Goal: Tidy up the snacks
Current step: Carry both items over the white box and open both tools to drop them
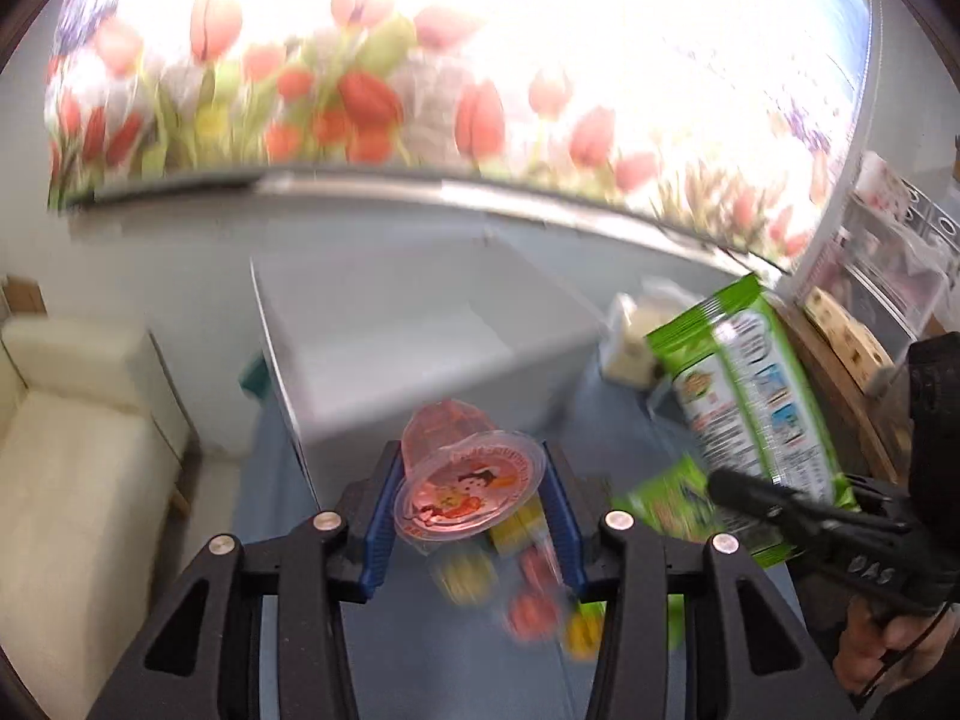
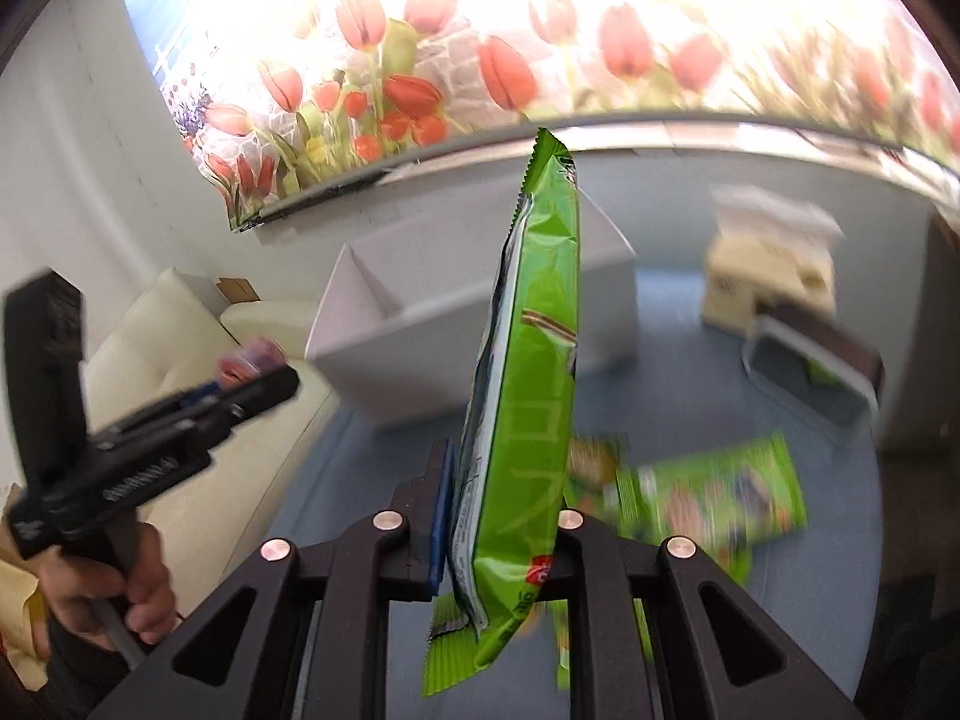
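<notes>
Clamped between the left gripper (image 1: 468,498) is a jelly cup (image 1: 465,483), the right gripper (image 2: 501,540) pinches a green snack packet (image 2: 528,372); both likely need carrying over the grey divided box (image 2: 384,354).

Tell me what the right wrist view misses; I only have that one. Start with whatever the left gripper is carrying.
Observer: The left gripper is shut on a pink jelly cup, its printed lid facing the camera.
Operator: Report what lies under it.
Observer: More small jelly cups, red and yellow and blurred, lie on the blue tabletop below it.
Operator: Describe my green snack packet from that side.
Observer: The left wrist view shows the green snack packet by its white printed back panel, held up by the right gripper above a second green packet.
</notes>
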Demonstrator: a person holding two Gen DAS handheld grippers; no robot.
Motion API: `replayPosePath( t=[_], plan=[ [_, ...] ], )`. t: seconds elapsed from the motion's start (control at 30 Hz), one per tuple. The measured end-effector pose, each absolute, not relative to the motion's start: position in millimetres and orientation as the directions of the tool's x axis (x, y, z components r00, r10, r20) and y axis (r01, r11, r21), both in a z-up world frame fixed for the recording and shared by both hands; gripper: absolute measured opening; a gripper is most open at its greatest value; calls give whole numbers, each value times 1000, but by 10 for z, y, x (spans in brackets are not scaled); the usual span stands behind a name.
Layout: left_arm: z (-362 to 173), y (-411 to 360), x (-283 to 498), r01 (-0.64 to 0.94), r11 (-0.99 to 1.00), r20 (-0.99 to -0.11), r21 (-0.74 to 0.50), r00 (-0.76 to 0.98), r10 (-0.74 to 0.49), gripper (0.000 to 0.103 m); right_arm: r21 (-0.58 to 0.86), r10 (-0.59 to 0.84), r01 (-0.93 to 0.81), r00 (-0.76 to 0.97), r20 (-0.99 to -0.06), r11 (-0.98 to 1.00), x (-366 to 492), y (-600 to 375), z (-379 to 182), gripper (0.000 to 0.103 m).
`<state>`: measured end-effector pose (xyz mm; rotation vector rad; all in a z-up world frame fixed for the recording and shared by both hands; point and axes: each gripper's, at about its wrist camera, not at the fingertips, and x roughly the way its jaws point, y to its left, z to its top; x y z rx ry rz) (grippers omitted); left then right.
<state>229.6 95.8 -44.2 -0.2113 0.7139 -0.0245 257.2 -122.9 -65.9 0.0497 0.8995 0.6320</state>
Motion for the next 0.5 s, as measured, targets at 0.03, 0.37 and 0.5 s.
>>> replayPosePath(
  t=[0.03,0.37,0.5],
  plan=[
    [-368,1026,2423,-56,978,-640,-202,763,-88,48,287,529,-499,455,-716,818,2694,-1142,-627,17],
    [-452,1524,3577,-116,974,-708,-196,704,-59,48,208,478,-554,404,-780,806,3904,-316,-658,17],
    [-622,1580,3781,-133,972,-733,-196,678,-55,48,186,451,-542,410,-793,819,4179,-206,-738,17]
  ],
)
